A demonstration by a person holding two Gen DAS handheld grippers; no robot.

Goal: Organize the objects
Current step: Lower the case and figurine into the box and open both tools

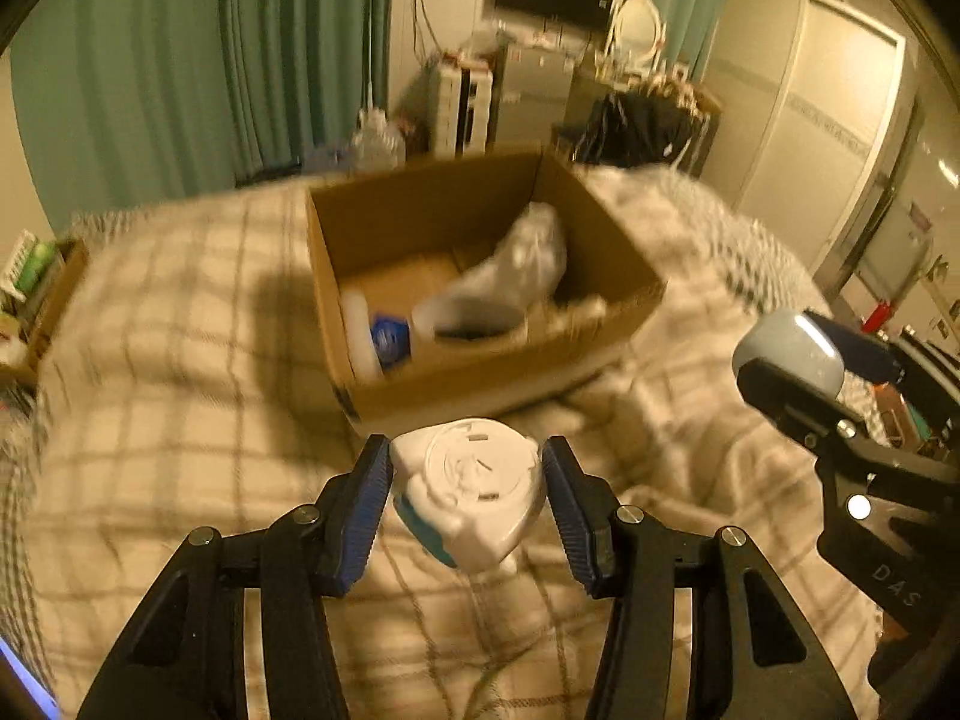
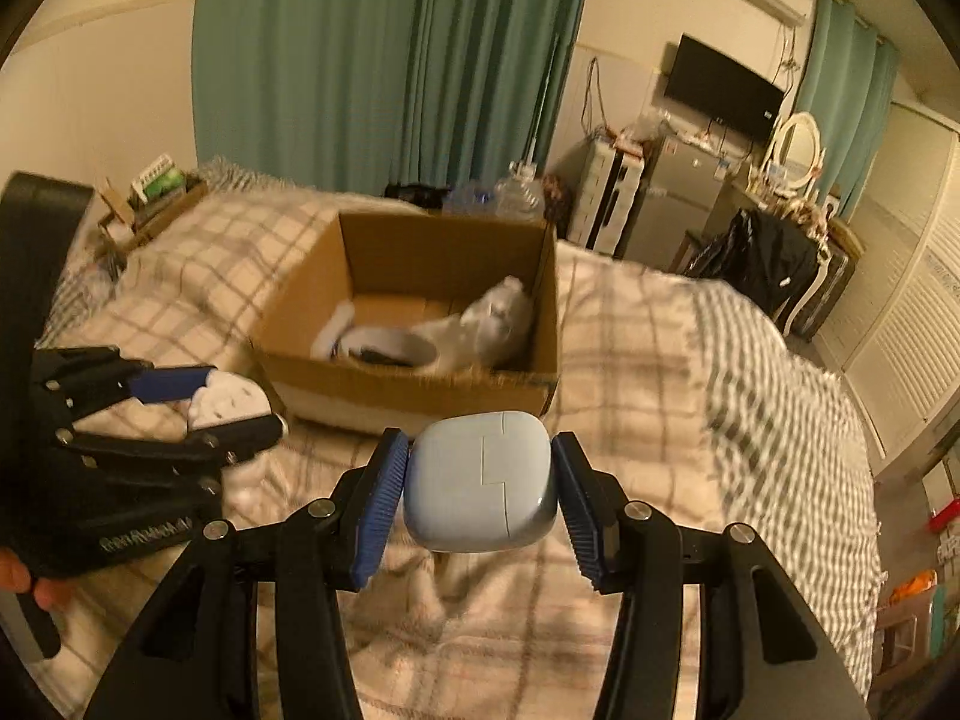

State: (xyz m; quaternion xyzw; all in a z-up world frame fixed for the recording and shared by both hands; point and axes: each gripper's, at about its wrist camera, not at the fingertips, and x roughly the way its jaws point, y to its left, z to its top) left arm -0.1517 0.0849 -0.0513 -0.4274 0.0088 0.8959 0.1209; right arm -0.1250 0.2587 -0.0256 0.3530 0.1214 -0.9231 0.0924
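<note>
A white case (image 1: 471, 498) with a teal edge is sitting between blue pads (image 1: 366, 516). A pale blue case (image 2: 480, 489) is showing between the other blue pads (image 2: 381, 507). A brown box (image 2: 420, 396) is lying on a cream blanket (image 2: 630, 360) checked in grey. Teal curtains (image 2: 360, 60) are hanging behind.

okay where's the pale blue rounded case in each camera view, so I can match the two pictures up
Left wrist view: the pale blue case sits at the right edge, clamped in the right tongs, seen from the side.
Right wrist view: the case is at bottom centre, pressed between the blue pads of the right tongs.
Shared landmark: the open cardboard box on the checked bedcover, beyond the case.
</note>
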